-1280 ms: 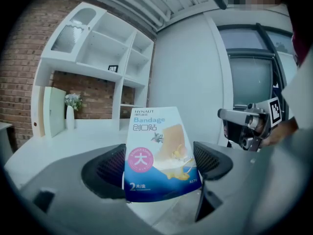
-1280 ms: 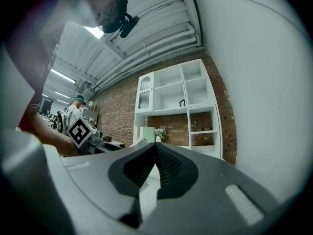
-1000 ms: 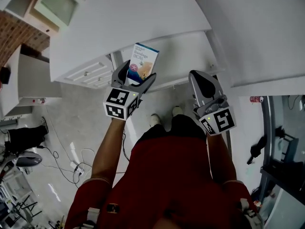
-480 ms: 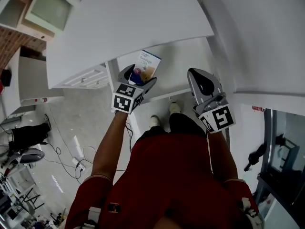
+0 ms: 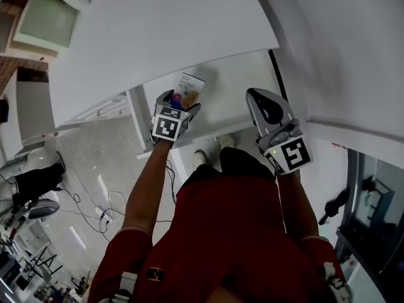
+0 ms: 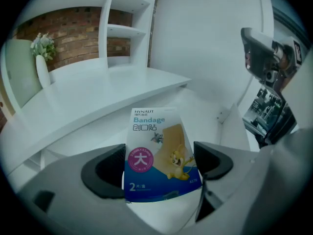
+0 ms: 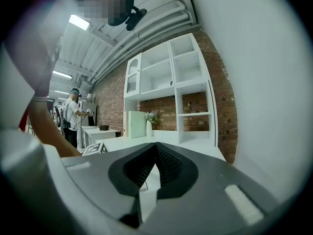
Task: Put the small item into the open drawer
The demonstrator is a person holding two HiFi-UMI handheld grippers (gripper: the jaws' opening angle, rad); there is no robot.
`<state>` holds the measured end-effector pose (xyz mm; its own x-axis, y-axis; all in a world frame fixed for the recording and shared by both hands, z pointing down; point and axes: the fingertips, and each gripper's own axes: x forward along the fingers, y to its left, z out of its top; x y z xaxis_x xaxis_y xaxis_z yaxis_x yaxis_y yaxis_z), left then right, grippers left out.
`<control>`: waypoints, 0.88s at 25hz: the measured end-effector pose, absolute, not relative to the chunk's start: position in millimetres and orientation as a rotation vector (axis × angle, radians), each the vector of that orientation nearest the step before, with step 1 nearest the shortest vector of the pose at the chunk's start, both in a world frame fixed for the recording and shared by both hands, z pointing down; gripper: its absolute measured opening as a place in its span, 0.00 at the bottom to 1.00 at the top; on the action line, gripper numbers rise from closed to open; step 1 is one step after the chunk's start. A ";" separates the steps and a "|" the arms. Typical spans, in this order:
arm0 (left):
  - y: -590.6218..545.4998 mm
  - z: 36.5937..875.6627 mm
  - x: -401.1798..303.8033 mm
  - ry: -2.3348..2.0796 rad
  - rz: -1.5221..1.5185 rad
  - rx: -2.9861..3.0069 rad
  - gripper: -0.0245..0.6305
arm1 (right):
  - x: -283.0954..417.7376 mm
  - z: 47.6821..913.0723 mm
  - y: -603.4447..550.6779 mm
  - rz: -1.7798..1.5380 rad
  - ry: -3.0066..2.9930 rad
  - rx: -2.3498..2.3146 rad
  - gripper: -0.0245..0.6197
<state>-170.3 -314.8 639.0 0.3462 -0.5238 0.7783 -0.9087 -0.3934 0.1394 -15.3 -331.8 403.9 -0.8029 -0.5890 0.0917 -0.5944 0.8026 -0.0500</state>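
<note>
A small bandage box (image 5: 189, 89), white on top and blue below with a cartoon print, sits upright between the jaws of my left gripper (image 5: 177, 103), which is shut on it. In the left gripper view the box (image 6: 158, 153) fills the middle, held by its lower edges in the left gripper (image 6: 157, 169). It hangs over the open white drawer (image 5: 243, 84), just under the desk top; the drawer's floor (image 6: 211, 106) shows behind the box. My right gripper (image 5: 264, 106) is shut and holds nothing, to the right over the drawer's front edge; its jaws (image 7: 155, 156) meet.
The white desk top (image 5: 158, 30) overhangs the drawer's back. A white vase with flowers (image 6: 41, 65) and a pale green board (image 5: 38, 21) stand on the desk at the left, by a white shelf unit (image 6: 122, 28). Cables (image 5: 82, 207) lie on the floor. A person (image 7: 73, 114) stands far behind.
My left gripper has carried the bandage box forward and a little lower, from the drawer's front edge to over its inside. The right gripper has hardly moved.
</note>
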 end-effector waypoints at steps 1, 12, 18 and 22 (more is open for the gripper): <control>-316.3 647.2 -171.8 -1.242 0.892 2.023 0.70 | -15.5 405.3 -334.9 0.121 -2.912 0.956 0.06; -326.0 704.8 -183.1 -1.257 1.002 1.876 0.71 | -4.9 420.2 -347.8 0.135 -2.878 0.950 0.06; -326.2 720.2 -183.4 -1.271 1.024 1.859 0.71 | -2.5 417.2 -346.4 0.135 -2.886 0.962 0.06; -323.7 720.3 -184.6 -1.280 1.028 1.849 0.72 | -4.3 414.8 -343.4 0.137 -2.898 0.955 0.06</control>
<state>-184.6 -323.7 720.3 0.2131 -0.4328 0.8759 -0.9486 -0.3063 0.0795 -4.3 -343.4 414.8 -0.8009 -0.5885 0.1106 -0.5963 0.8007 -0.0576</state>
